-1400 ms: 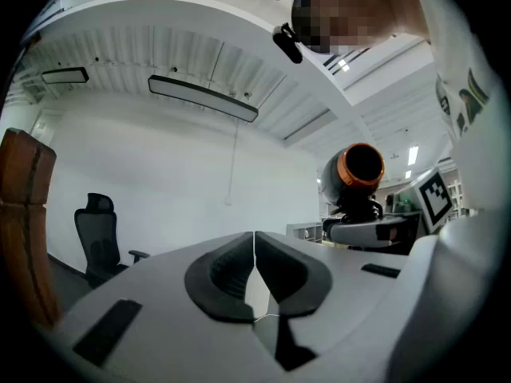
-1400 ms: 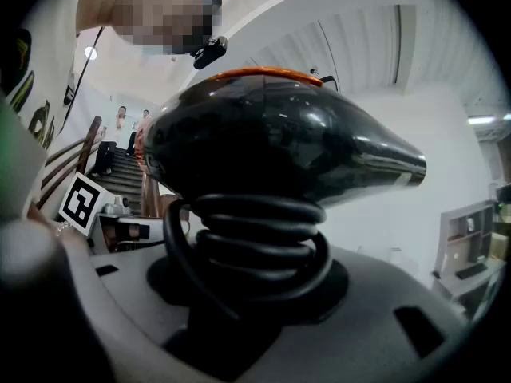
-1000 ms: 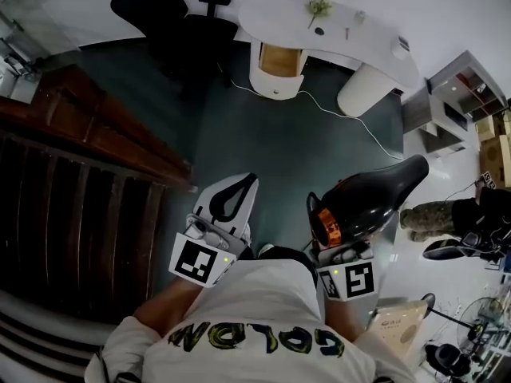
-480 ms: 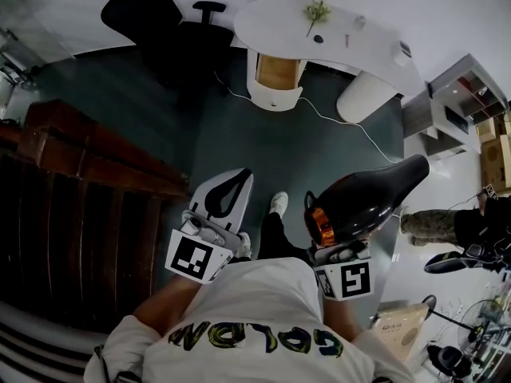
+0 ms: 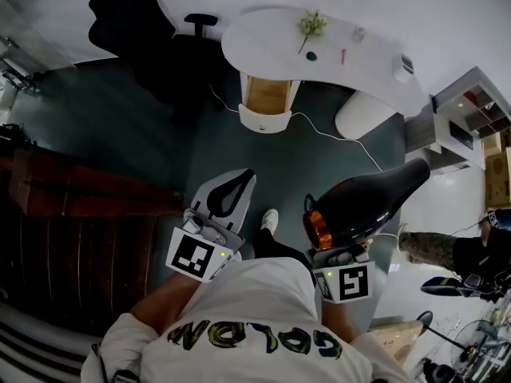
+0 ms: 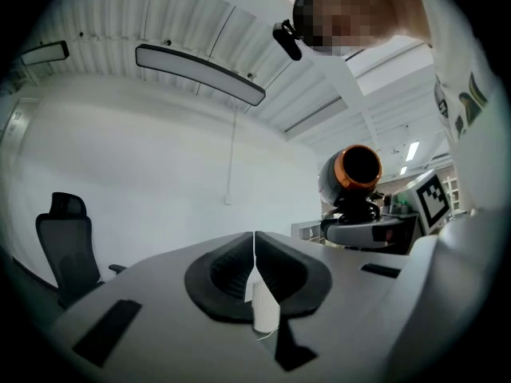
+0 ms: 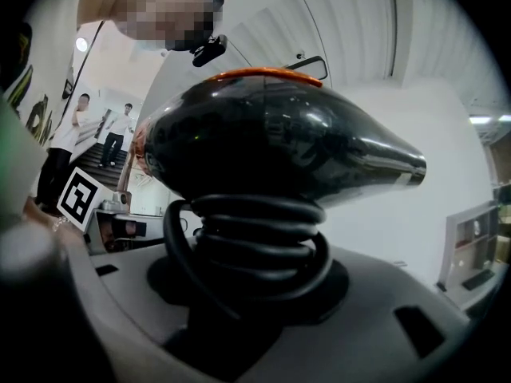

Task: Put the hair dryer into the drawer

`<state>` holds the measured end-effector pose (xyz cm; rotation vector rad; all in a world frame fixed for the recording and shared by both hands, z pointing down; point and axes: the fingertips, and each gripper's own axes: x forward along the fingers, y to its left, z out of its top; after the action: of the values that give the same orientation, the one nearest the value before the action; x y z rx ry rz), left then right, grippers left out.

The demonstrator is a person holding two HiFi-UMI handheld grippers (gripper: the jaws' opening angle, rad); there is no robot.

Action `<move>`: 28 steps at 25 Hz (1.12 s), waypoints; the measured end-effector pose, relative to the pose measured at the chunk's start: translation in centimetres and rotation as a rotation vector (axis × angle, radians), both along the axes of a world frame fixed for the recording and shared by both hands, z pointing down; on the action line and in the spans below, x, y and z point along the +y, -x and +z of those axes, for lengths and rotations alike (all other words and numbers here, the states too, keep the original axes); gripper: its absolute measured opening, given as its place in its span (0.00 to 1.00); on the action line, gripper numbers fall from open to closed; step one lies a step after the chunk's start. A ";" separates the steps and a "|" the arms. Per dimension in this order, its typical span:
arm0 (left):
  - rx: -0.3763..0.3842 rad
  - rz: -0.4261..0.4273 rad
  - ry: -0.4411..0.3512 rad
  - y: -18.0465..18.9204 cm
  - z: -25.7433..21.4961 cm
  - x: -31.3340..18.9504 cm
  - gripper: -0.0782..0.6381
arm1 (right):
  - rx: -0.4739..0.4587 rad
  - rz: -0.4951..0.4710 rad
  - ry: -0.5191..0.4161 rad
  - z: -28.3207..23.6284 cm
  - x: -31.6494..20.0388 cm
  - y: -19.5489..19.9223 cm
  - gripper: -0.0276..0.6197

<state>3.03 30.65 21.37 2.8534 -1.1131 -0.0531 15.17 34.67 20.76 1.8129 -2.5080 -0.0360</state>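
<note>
A black hair dryer (image 5: 369, 204) with an orange ring at its back end is held level in my right gripper (image 5: 345, 244), which is shut on its cord-wrapped handle (image 7: 255, 250). In the right gripper view the dryer's body (image 7: 271, 138) fills the frame above the coiled cord. My left gripper (image 5: 237, 182) is beside it at the left, shut, its jaws meeting in a line (image 6: 255, 250) with nothing held. Ahead across the floor, a drawer (image 5: 266, 100) with a wooden inside stands pulled out from a white curved desk (image 5: 367, 54).
A black office chair (image 5: 132, 22) stands left of the desk. A white cable (image 5: 343, 134) runs over the dark floor. A dark wooden railing (image 5: 80, 190) lies at the left. A shelf unit (image 5: 467, 102) and a person's legs (image 5: 431, 242) are at the right.
Both grippers have travelled forward with the walking person. The desk and open drawer have slid left and lower in the head view. The grip on the dryer is unchanged.
</note>
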 end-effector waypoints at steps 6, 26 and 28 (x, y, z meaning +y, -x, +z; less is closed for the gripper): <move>-0.007 -0.041 -0.006 -4.2 0.1 -4.5 0.13 | -0.001 -0.037 0.006 0.5 -5.2 -4.6 0.43; 0.011 -0.164 0.026 -1.7 1.7 -16.8 0.13 | 0.025 -0.186 0.044 2.3 -19.3 -2.0 0.43; 0.015 -0.167 0.024 -0.8 2.0 -19.1 0.13 | 0.030 -0.191 0.042 2.5 -21.7 -1.1 0.43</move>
<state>3.87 11.58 23.35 2.7281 -1.3365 -0.0701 16.25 12.96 23.25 1.5411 -2.6304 -0.0167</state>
